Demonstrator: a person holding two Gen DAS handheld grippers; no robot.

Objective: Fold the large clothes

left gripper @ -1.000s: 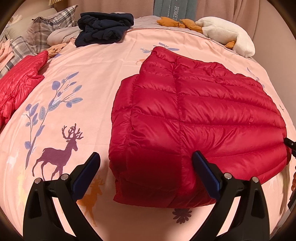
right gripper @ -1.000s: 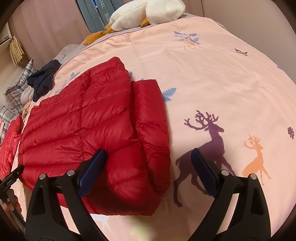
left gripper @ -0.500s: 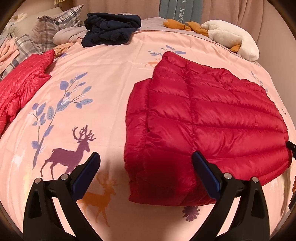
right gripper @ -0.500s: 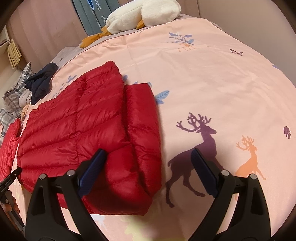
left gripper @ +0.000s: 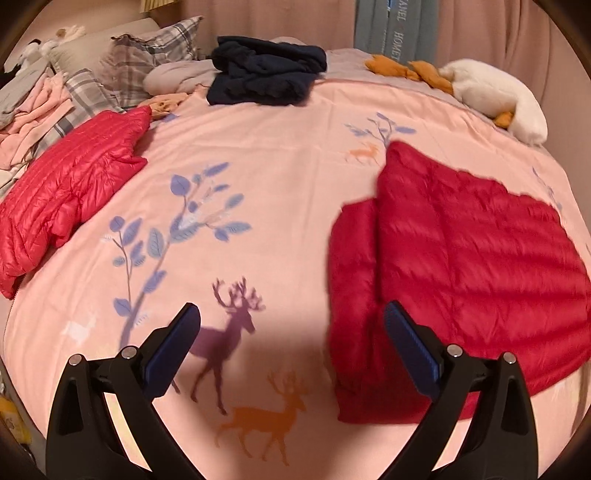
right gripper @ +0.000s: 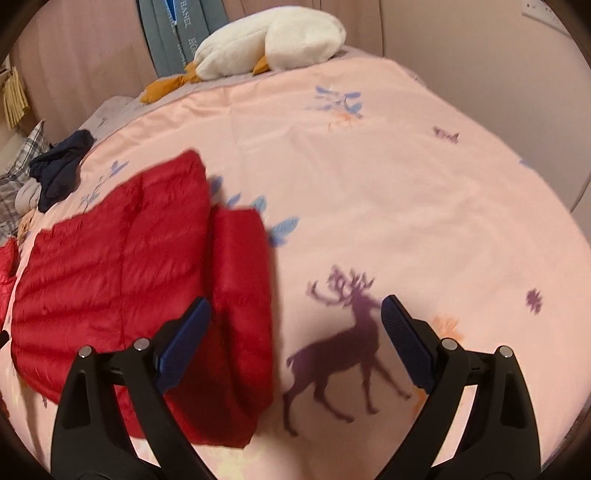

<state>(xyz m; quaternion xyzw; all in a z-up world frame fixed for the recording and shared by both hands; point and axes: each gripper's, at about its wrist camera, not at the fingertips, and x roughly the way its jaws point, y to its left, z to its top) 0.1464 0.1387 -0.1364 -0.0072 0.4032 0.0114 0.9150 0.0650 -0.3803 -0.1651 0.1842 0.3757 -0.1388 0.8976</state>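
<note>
A red quilted puffer jacket [left gripper: 461, 266] [right gripper: 122, 280] lies folded flat on a pink bedspread [left gripper: 280, 192]. One narrower folded panel runs along its edge, beside the thicker main body.

Pink bedspread [left gripper: 295, 147] under folded, blurry red jacket [left gripper: 461, 266]

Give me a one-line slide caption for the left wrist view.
Open left gripper above the pink deer-print duvet, folded red down jacket at right.

Setting: home bedroom. Bed [left gripper: 295, 177] with pink deer-print cover, plaid pillows [left gripper: 147, 55], plush goose [right gripper: 269, 40], curtains [left gripper: 480, 33] behind.
</note>
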